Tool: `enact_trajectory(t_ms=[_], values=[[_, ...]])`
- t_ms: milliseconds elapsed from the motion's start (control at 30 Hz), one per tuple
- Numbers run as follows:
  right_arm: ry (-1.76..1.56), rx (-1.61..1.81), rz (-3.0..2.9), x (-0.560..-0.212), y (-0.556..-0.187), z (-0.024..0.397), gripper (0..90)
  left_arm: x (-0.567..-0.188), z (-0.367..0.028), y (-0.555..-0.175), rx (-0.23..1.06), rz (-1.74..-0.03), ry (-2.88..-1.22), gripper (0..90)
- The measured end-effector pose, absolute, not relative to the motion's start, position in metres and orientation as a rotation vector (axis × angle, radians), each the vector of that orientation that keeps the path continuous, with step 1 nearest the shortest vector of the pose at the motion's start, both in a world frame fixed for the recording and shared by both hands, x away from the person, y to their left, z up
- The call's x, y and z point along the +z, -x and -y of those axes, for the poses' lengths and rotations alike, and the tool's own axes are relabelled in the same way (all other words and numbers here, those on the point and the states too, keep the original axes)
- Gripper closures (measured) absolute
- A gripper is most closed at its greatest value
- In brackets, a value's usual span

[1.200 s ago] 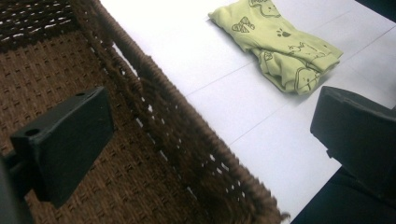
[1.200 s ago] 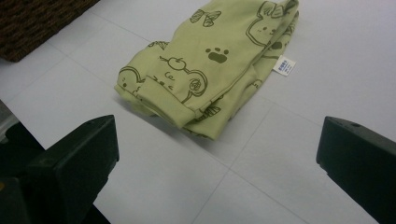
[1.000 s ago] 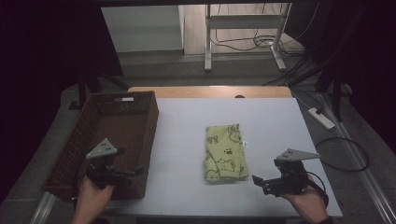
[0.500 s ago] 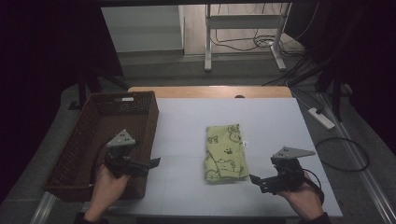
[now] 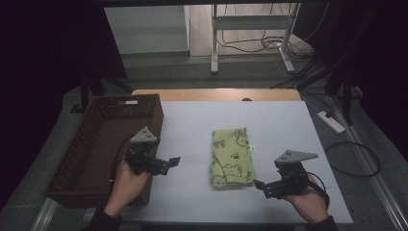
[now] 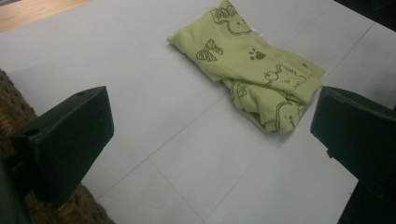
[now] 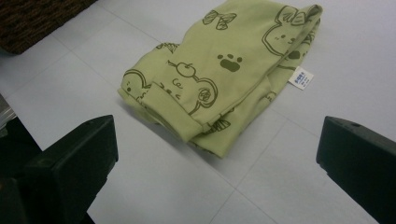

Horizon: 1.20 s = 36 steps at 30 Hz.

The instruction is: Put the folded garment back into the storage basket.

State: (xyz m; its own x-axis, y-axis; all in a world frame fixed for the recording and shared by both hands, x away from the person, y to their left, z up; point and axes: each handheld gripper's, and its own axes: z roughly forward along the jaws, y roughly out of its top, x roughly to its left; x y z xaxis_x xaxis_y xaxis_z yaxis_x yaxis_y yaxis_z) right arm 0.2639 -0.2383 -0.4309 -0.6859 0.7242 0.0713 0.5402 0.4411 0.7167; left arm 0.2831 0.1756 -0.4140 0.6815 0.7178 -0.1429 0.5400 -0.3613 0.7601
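Observation:
A folded light-green cloth [image 5: 232,156] printed with cartoon animals lies near the middle of the white table [image 5: 269,120]. It has a small white tag [image 7: 301,77] at one edge. My left gripper [image 5: 173,161] hovers open at the basket's right rim, pointing toward the cloth [image 6: 252,74], with a stretch of bare table between them. My right gripper [image 5: 257,185] is open just off the cloth's [image 7: 219,70] near right corner, nothing between its jaws.
A brown wicker basket [image 5: 96,144] stands along the table's left side, under my left hand. A wooden strip [image 5: 216,94] runs along the far table edge. Beyond it are a metal stand [image 5: 250,33] and cables on the floor.
My left gripper has moved right and forward from over the basket to its right rim, nearer the cloth. The right gripper has shifted slightly toward the cloth's near corner.

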Motion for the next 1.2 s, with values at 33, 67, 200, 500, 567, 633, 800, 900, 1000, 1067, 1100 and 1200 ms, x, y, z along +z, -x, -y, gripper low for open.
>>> enact_trajectory(t_ms=[33,67,200,500,567,633,800,900,1000,1067,1100,1200], values=[[-1.095,1.085,-2.449,-0.431,-0.264,0.238,0.0,-0.414,-0.173,-0.285,0.269,-0.964,-2.060,0.0],[-1.091,1.088,-2.449,-0.432,-0.265,0.238,0.0,-0.415,-0.171,-0.287,0.269,-0.960,-2.065,0.0],[-1.079,1.089,-2.451,-0.433,-0.267,0.236,0.0,-0.416,-0.164,-0.293,0.264,-0.957,-2.072,0.0],[-1.047,1.076,-2.501,-0.435,-0.275,0.231,0.0,-0.420,-0.148,-0.309,0.248,-0.957,-2.059,0.0],[-1.050,1.082,-2.496,-0.436,-0.277,0.230,0.0,-0.421,-0.145,-0.312,0.237,-0.949,-2.057,0.0],[-1.057,1.074,-2.498,-0.437,-0.278,0.229,0.0,-0.422,-0.142,-0.315,0.240,-0.943,-2.064,0.0],[-1.083,1.064,-2.508,-0.439,-0.281,0.226,0.0,-0.425,-0.138,-0.320,0.244,-0.938,-2.068,0.0],[-1.082,1.054,-2.517,-0.440,-0.283,0.223,0.0,-0.427,-0.135,-0.325,0.231,-0.924,-2.074,0.0],[-1.093,1.062,-2.522,-0.441,-0.286,0.223,0.0,-0.430,-0.130,-0.332,0.190,-0.888,-2.091,0.0],[-1.100,1.064,-2.519,-0.442,-0.288,0.223,0.0,-0.432,-0.127,-0.335,0.186,-0.887,-2.092,0.0],[-1.100,1.064,-2.519,-0.442,-0.288,0.223,0.0,-0.432,-0.127,-0.335,0.186,-0.887,-2.092,0.0],[-1.114,1.070,-2.517,-0.444,-0.292,0.223,0.0,-0.433,-0.122,-0.339,0.182,-0.897,-2.096,0.0]])
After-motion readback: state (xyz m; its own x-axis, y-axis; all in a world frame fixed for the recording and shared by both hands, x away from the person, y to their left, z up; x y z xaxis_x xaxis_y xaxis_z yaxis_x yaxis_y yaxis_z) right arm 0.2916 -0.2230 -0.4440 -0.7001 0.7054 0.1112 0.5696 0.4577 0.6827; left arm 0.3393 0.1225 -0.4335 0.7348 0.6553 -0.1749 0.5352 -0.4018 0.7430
